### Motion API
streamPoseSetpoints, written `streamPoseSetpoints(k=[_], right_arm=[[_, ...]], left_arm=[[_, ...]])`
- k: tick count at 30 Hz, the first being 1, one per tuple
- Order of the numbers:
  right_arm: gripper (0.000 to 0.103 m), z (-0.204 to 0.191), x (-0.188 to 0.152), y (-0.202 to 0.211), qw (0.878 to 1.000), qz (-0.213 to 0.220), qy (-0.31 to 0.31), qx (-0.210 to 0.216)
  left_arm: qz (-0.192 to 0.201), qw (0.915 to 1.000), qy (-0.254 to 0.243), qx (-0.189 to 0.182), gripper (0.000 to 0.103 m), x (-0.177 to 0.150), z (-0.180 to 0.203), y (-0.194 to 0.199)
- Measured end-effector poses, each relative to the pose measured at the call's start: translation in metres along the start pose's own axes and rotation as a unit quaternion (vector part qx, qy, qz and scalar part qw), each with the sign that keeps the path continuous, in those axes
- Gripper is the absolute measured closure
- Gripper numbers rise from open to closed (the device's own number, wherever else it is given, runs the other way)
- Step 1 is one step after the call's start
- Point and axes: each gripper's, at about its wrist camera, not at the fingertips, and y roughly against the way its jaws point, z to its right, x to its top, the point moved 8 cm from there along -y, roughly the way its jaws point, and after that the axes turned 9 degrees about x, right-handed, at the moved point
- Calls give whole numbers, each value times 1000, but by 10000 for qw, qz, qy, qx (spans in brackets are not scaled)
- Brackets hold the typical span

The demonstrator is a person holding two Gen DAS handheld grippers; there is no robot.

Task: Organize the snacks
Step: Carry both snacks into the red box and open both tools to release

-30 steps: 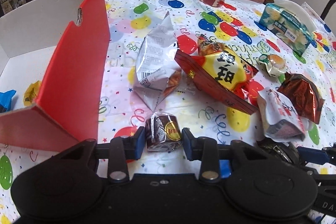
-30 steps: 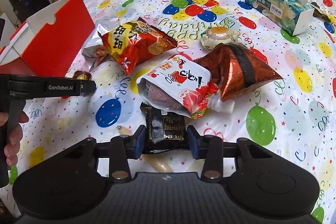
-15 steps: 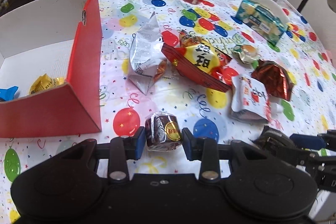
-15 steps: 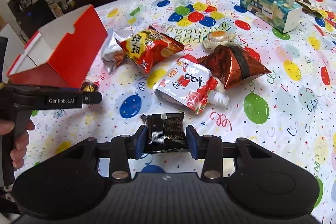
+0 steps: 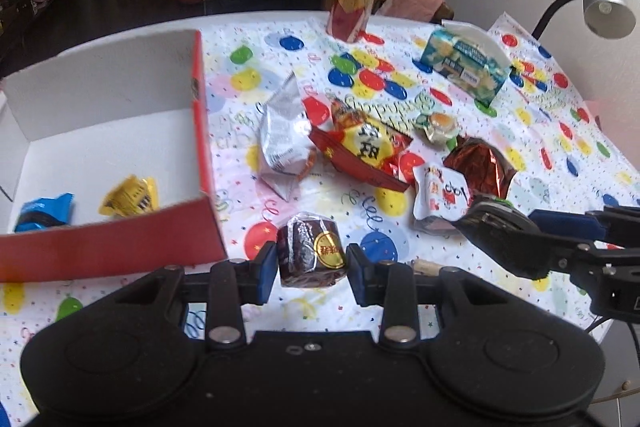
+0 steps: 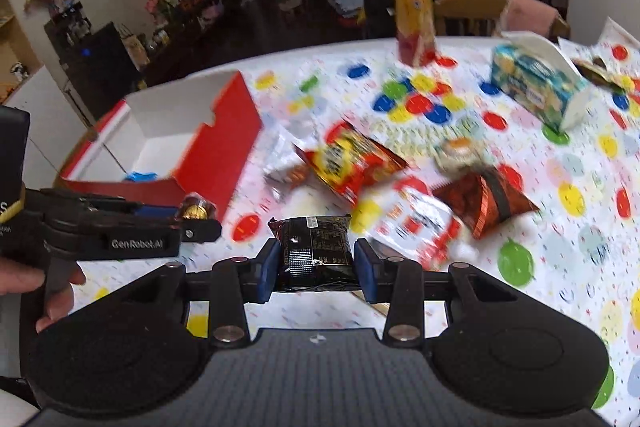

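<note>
Snacks lie across our bench (image 5: 532, 163), and we place them by the red box (image 5: 120, 251). Inside that box sit a blue packet (image 5: 44, 213) and a yellow packet (image 5: 130, 197). Just right of the box's near corner, our left tongs (image 5: 311, 261) are clenched on a brown wrapped cake (image 5: 310, 253) held above the cloth. Farther right of the box lie a silver bag (image 5: 282, 143), a red-and-yellow chip bag (image 5: 366, 151), a white pouch (image 5: 440, 197) and a copper foil bag (image 5: 480, 163). Our right tongs (image 6: 314, 265), right of the box too, grip a black packet (image 6: 314, 249).
</note>
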Motion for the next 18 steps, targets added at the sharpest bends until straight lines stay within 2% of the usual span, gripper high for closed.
streamPoseSetpoints(k=[10, 18], right_arm=[[63, -61, 42, -19, 9977, 203, 569, 296], [63, -103, 72, -55, 9946, 202, 898, 481]], left_arm=[[307, 9993, 189, 79, 69, 19, -41, 32], [378, 9979, 457, 249, 69, 33, -90, 39]])
